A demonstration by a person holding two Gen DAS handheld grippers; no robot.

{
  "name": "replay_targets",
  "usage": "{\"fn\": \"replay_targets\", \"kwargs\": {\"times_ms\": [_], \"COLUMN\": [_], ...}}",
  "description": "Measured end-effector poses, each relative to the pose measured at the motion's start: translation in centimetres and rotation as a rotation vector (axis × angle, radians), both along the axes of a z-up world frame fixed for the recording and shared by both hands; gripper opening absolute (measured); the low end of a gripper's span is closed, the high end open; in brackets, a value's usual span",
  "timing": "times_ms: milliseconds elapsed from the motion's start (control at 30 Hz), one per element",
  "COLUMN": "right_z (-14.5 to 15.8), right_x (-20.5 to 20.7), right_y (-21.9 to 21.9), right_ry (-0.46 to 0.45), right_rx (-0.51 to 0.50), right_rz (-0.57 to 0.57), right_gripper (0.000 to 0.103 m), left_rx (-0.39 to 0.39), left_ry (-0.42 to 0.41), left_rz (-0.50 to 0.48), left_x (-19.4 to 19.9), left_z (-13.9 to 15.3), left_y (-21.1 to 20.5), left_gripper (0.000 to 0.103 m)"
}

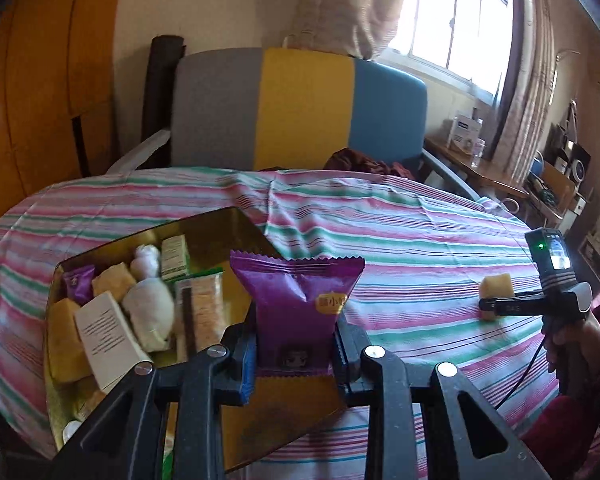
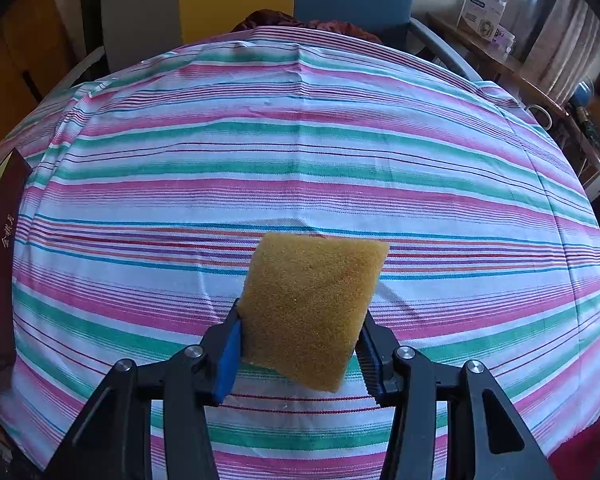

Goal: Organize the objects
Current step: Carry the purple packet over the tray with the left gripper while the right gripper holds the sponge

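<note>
Your left gripper [image 1: 294,354] clamps a crinkly purple foil snack packet [image 1: 296,300], gold-lined box [image 1: 236,232] at ten o'clock; your right gripper [image 2: 300,344] squeezes a yellow sponge square [image 2: 312,304] above the striped cloth [image 2: 300,140].

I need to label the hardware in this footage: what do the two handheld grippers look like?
Both grippers, left gripper and right gripper, are black plastic linkages with silver pivot bolts and blue ribbed pads on the fingers. From the left wrist view, the right one carries a black camera block with a green light and a trailing black cable.
</note>
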State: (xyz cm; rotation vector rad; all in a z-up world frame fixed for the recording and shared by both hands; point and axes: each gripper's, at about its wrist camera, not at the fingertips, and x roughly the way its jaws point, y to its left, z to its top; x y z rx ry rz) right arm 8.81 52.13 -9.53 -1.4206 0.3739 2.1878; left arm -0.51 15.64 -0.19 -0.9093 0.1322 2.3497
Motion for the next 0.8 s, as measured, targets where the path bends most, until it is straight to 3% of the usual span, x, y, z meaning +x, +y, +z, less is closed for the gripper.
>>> {"fn": "replay_targets", "kwargs": {"times_ms": [167, 433, 633, 800], "right_z": [0.0, 0.0, 0.1, 0.2], "right_x": [0.0, 0.0, 0.0, 0.0], "right_y": [-0.2, -0.3, -0.5, -0.5], "right_ry": [-0.006, -0.013, -0.013, -0.013], "right_rx": [0.010, 0.017, 0.015, 0.015], "right_rz": [0.009, 0.020, 0.021, 0.022], "right_gripper": [0.051, 0.051, 0.051, 0.051], "left_rx": [0.056, 0.108, 0.159, 0.080], "left_ry": [-0.102, -0.147, -0.235, -0.261], "left_rz": [0.084, 0.224, 0.170, 0.103], "left_x": [-1.7, -2.6, -3.1, -3.1], "left_z": [-1.1, -1.9, -2.9, -4.3], "left_y": [-4.9, -12.6, -11.4, -7.8], "left_gripper": [0.029, 0.029, 0.029, 0.029]}}
